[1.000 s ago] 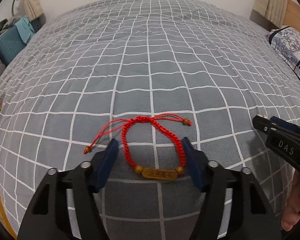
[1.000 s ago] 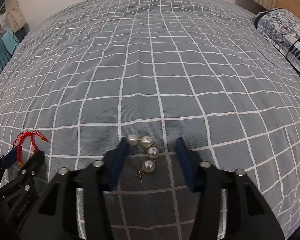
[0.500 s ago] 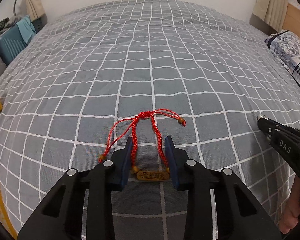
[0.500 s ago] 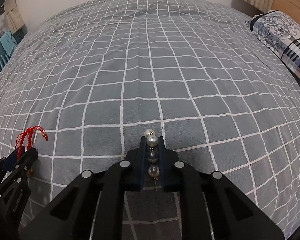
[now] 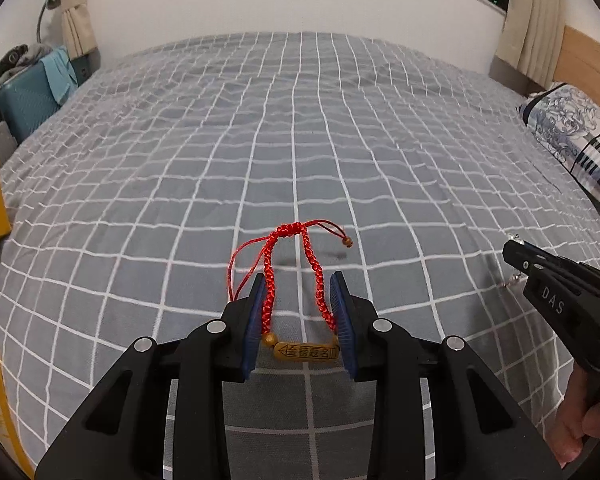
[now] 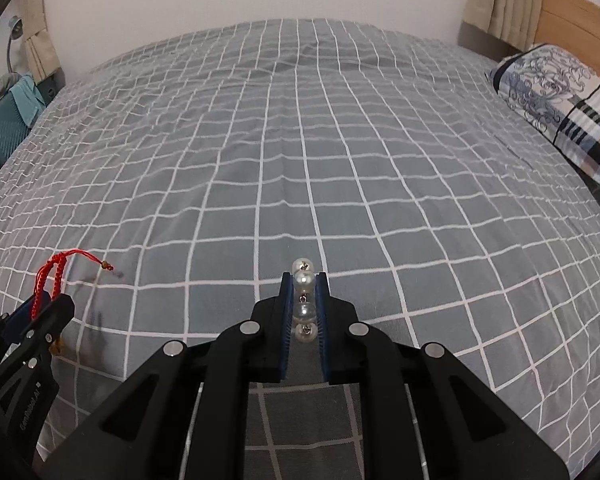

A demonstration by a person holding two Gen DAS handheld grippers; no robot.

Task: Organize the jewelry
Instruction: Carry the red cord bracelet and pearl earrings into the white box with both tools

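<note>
Left gripper (image 5: 299,318): fingers clamped on the red braided bracelet (image 5: 292,270), its amber nameplate (image 5: 305,351) pinched between the blue pads, the cord loop projecting forward above the grey checked bedspread (image 5: 300,140). Only the left wrist view shows the nameplate; the right wrist view shows just the loop tip and one cord-end bead (image 6: 107,266).

Right gripper (image 6: 303,312): fingers closed on the pearl string (image 6: 304,300), four pearls in line between the pads, the foremost past the fingertips. From the left wrist view the pearls are barely discernible. A patterned pillow (image 6: 560,96) lies to the right of the bedspread.
</note>
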